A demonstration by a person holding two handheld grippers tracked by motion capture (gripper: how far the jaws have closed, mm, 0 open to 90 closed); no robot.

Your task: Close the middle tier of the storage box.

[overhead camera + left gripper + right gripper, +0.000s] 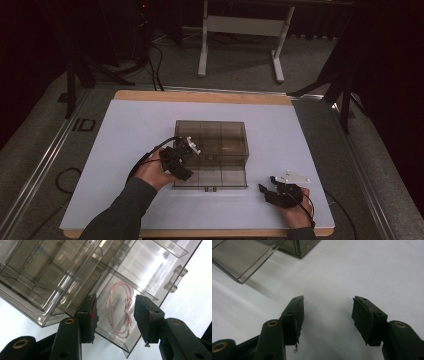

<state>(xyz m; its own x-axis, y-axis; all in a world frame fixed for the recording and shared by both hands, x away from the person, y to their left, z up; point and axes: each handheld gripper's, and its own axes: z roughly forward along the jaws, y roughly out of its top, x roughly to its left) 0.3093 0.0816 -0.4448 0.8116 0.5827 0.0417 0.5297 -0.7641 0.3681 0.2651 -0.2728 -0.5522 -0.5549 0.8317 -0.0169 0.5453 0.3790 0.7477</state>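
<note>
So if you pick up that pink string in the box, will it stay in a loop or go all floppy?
Probably floppy. The pink string is thin and twisted, lying in loose curves, so it would likely droop and dangle. It looks very light, and the knot partway along may keep the strands together. It lies flat on the clear box floor, so the left gripper, jaws apart, might struggle to pinch it.

A white table top (280,130) is lying across the middle of the scene, with a wooden edge (200,96) showing along its far side. Beyond the table, a white-legged frame (202,55) is standing on grey carpet (240,70). Off the table's far left corner, black cables (155,65) are trailing over the floor. Left of the table, a metal rail (45,165) is running alongside it, with a dark cable loop (65,180) lying beside it. Off the table's far right corner, black stand legs (345,100) are spreading out.
</note>
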